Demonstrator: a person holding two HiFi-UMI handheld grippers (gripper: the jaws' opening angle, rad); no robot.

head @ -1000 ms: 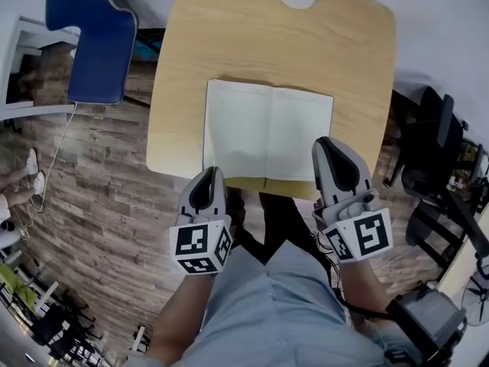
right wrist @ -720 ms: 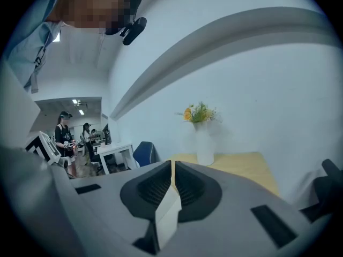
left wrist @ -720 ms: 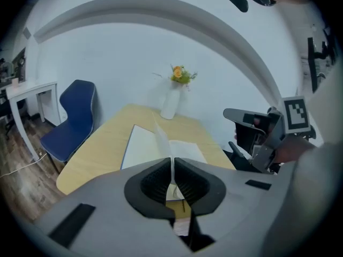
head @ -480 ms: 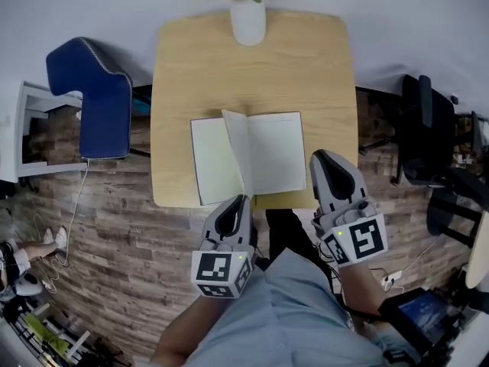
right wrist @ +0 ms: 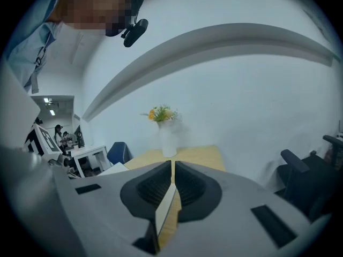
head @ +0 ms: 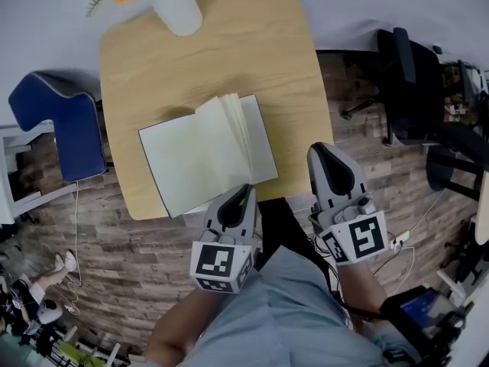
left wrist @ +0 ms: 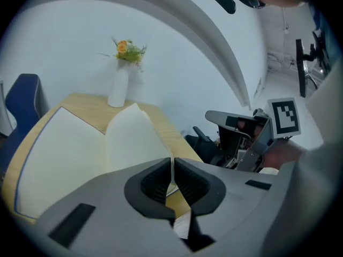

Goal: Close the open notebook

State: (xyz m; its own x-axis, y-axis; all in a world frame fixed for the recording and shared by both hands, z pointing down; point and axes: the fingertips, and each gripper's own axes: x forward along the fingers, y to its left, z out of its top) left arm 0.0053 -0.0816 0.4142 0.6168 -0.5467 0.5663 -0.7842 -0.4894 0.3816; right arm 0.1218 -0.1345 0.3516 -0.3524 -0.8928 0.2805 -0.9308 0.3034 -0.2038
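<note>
The notebook lies open on the wooden table, blank white pages up. Its right-hand pages stand up in a fan over the spine. My left gripper sits at the notebook's near edge, just below those raised pages, jaws shut with nothing visible between them. In the left gripper view the raised pages rise just beyond the shut left gripper. My right gripper hovers off the table's right edge, apart from the notebook. The right gripper is shut and empty in its own view.
A white vase with flowers stands at the table's far edge. A blue chair is left of the table and a black office chair to its right. Wood-plank floor surrounds the table.
The notebook lay flat open; now its right-hand pages are lifted and fanned upright. My left gripper has moved right along the near edge. My right gripper now hangs off the table's right edge.
</note>
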